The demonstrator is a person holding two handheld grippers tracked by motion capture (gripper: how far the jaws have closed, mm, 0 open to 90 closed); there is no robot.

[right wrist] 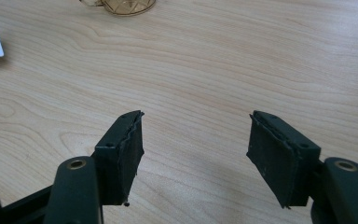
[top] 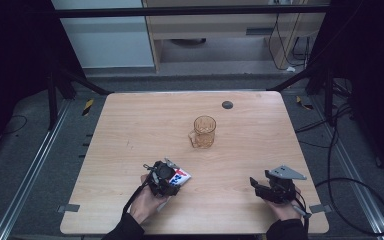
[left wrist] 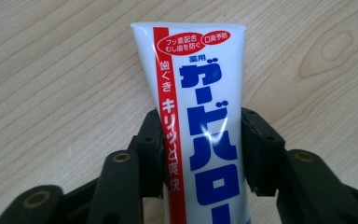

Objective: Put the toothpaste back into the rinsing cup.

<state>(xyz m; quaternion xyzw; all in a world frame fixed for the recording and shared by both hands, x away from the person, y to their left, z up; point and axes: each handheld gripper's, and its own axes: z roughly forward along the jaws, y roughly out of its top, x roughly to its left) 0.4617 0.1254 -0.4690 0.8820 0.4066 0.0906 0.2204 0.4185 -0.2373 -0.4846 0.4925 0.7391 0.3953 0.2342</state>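
Your left gripper (top: 166, 179) has its fingers (left wrist: 151, 149) clamped on the toothpaste tube (left wrist: 205, 126), which lies flat on the desk (top: 130, 135) near its front edge. You're at the pick-up; next, lift cleanly, likely toward the amber mug (top: 203, 131). Your right gripper (right wrist: 193, 154) rests with fingers apart, holding nothing.

Your light wooden table (top: 130, 130) sits evenly lit from above while the surroundings fall off into darkness. Shadows under things are soft and short. A pale sheen streaks the glossy white toothpaste tube (left wrist: 200, 93) up close. Your nearest black jaws look slightly soft.
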